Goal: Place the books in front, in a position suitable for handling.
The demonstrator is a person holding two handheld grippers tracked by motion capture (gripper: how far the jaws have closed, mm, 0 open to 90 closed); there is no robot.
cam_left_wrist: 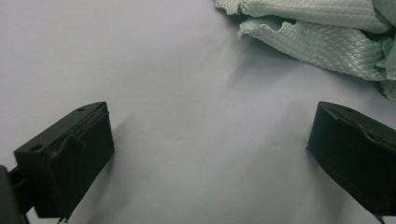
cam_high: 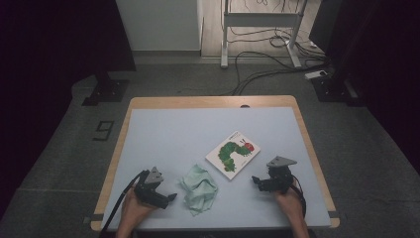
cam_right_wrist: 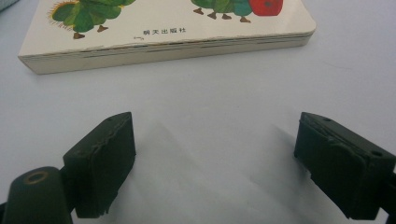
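A white board book [cam_high: 233, 154] with a green caterpillar on its cover lies flat on the table, right of centre. Its thick side [cam_right_wrist: 163, 49] faces my right gripper [cam_right_wrist: 212, 163], whose jaws stand wide apart over bare table, a short way off. A crumpled pale green cloth [cam_high: 199, 188] lies near the front edge, left of the book. My left gripper [cam_high: 171, 197] rests just left of the cloth, open with nothing between its jaws [cam_left_wrist: 210, 154]; the cloth's edge [cam_left_wrist: 322, 39] lies beyond its right jaw. My right gripper [cam_high: 256, 181] sits right of the cloth, below the book.
The table has a pale blue mat [cam_high: 173, 134] with a wooden rim [cam_high: 213, 101]. A person's hands hold both grippers at the front edge. On the floor beyond are cables [cam_high: 262, 69] and a metal stand [cam_high: 260, 29].
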